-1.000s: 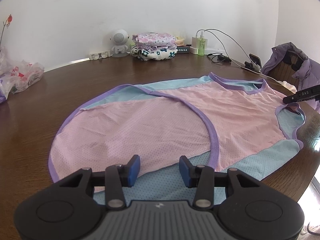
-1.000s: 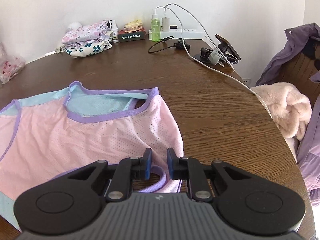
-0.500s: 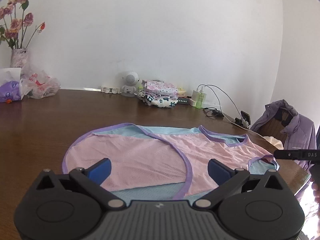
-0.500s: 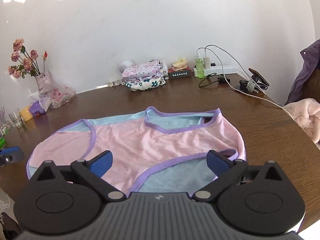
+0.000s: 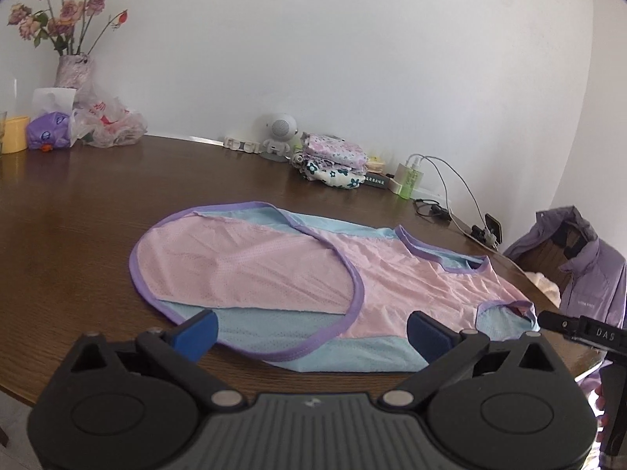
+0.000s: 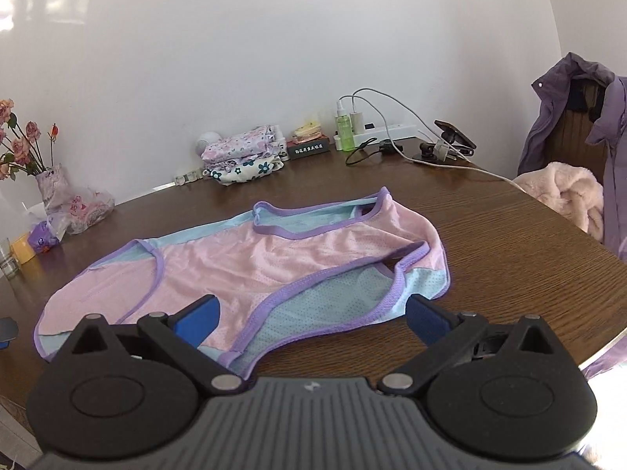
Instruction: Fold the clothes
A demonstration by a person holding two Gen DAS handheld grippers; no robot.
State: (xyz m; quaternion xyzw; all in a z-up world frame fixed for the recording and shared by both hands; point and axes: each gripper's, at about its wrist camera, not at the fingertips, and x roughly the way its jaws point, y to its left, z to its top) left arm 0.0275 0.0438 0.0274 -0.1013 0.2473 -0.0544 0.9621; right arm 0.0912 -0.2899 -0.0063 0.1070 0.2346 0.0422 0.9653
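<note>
Both hand-held grippers, left point(image 5: 311, 331) and right point(image 6: 313, 319), have just popped wide, pulled back and let go; pink mesh top point(image 5: 313, 282) lies flat mid-tabletop point(image 5: 98, 203), folded pile point(image 5: 337, 160) at 12 o'clock.

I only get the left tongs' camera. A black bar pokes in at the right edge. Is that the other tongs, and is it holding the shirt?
Observer: Yes, that's them. The right tongs have just opened wide. Nothing sits between the pads, and the shirt lies loose on the table.
Operator: And the pale scrap at my far right?
Observer: A fluffy pink garment, heaped next to the purple jacket.
</note>
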